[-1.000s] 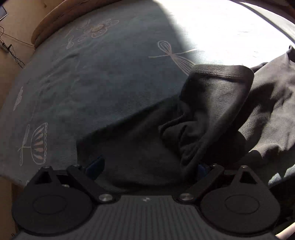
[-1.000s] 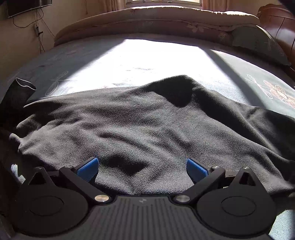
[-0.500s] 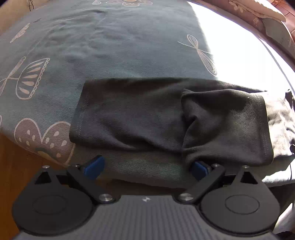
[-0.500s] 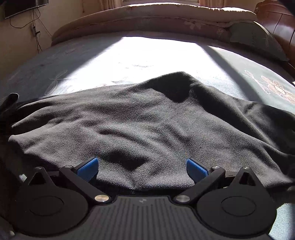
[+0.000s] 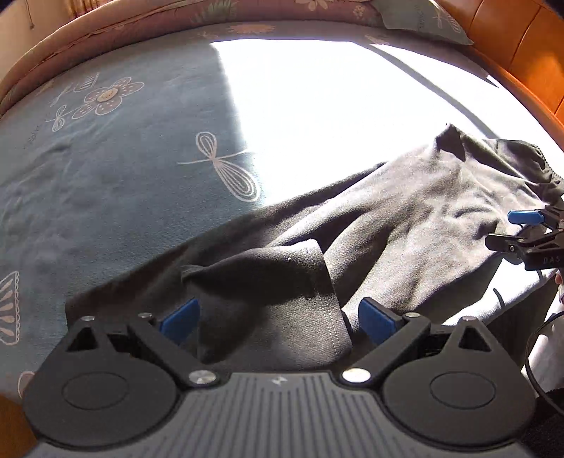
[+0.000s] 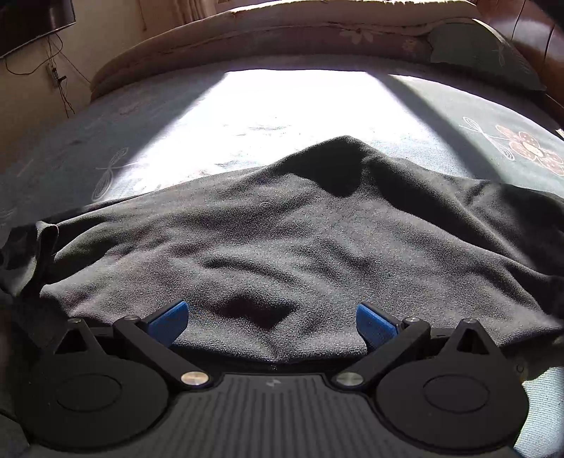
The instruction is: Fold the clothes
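Note:
A dark grey garment (image 5: 423,218) lies spread on the bed, partly in sun. Its sleeve (image 5: 268,274) is folded back over the body and rests between the wide-apart blue pads (image 5: 179,322) of my left gripper (image 5: 278,320), which is open just above it. At the right edge of the left wrist view, my right gripper (image 5: 514,230) hovers over the garment's near side. In the right wrist view the garment (image 6: 299,239) rises to a peak in the middle. My right gripper (image 6: 271,322) is open over its near hem and grips nothing.
The blue-grey bedsheet (image 5: 123,183) with flower and dragonfly prints carries a bright sun patch (image 6: 282,105). A rolled quilt (image 6: 299,38) and a pillow (image 6: 483,53) lie at the far end. A wooden headboard (image 5: 521,49) stands on the right. A wall-mounted screen (image 6: 31,24) hangs on the left wall.
The sleeve, raised by my left gripper a second ago, now lies folded flat on the garment. The left wrist view has swung right. My right gripper has barely moved.

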The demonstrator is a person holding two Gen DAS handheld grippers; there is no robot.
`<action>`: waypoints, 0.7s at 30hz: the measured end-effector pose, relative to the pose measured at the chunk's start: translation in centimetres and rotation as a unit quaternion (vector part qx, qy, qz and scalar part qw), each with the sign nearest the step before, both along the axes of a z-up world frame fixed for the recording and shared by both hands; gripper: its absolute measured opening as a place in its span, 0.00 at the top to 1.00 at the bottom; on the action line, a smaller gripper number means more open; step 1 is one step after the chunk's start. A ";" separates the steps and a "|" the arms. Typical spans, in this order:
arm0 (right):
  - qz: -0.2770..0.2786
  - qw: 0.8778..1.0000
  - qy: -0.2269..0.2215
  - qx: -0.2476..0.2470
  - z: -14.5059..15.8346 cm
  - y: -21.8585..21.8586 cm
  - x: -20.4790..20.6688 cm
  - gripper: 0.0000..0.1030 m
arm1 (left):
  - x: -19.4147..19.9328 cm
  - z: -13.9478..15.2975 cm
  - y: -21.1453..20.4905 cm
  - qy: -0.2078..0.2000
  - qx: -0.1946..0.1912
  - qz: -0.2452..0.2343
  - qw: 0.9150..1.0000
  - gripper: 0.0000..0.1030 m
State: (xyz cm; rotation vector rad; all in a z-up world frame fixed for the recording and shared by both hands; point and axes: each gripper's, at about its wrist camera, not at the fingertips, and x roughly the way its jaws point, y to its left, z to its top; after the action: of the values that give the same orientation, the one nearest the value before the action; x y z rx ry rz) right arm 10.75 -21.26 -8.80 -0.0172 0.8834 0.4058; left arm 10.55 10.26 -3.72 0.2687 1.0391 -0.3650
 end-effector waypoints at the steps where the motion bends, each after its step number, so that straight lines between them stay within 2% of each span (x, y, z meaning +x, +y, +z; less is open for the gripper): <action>1: 0.001 1.000 -0.001 0.000 0.1 0.0 -0.1 0.00 | 0.3 -0.6 -1.0 -0.003 0.016 -0.003 1.000 0.06; 4: 0.003 1.000 -0.009 -0.006 0.7 0.1 -0.6 0.00 | 0.8 -2.4 -3.0 -0.027 0.079 -0.016 0.996 0.06; 6: 0.002 1.000 -0.011 -0.007 0.8 -0.1 -0.9 0.00 | 1.0 -3.3 -2.7 -0.032 0.112 -0.005 0.993 0.06; 11: -0.008 1.000 -0.008 -0.005 0.7 -0.8 -0.9 0.00 | 1.3 -3.3 2.9 -0.016 0.101 0.074 0.992 0.06; 14: -0.011 1.000 -0.004 0.001 0.5 -0.8 -0.8 0.00 | 1.1 -3.1 7.2 0.000 0.062 0.120 0.991 0.06; 17: -0.006 1.000 -0.001 0.003 0.4 -0.4 -0.7 0.00 | 0.9 -3.0 10.5 0.009 -0.026 0.141 0.990 0.06; 19: -0.001 1.000 0.000 0.002 0.4 0.0 -0.7 0.00 | 0.9 -3.0 12.1 0.014 -0.081 0.150 0.985 0.06; 21: 0.004 1.000 0.001 -0.001 0.5 0.5 -0.7 0.00 | 1.2 -3.2 12.8 0.006 -0.080 0.158 0.984 0.06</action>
State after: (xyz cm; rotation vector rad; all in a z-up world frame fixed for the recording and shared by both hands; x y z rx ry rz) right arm 10.03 -20.72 -8.32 -0.0228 0.8857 0.4132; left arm 11.75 23.06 -6.89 -0.0447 1.0384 -0.1619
